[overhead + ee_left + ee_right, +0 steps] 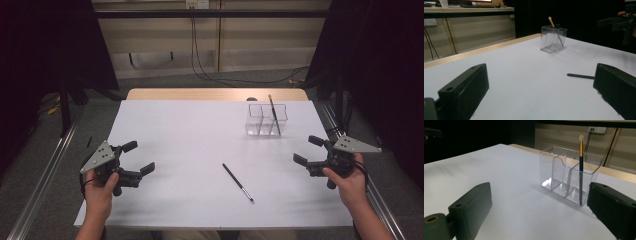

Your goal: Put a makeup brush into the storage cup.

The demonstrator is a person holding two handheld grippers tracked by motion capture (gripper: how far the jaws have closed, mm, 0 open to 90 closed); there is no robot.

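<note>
A clear plastic organiser (266, 120) with several compartments stands at the back right of the white table (190, 130). One dark-handled brush (273, 114) stands upright in it, tip up; the right gripper view has this brush (581, 167) in the organiser's (564, 175) right compartment. A second dark brush (238, 182) lies flat near the table's middle front, partly behind a jaw in the left gripper view (580, 76). My left gripper (137, 157) is held open at the front left. My right gripper (306, 150) is held open at the right edge. Both hold nothing.
A wooden strip (215, 94) runs along the table's far edge. Metal rails (45, 170) flank the table on both sides. Cables (220, 75) trail across the floor behind, below a pale wall panel. Dark curtains hang left and right.
</note>
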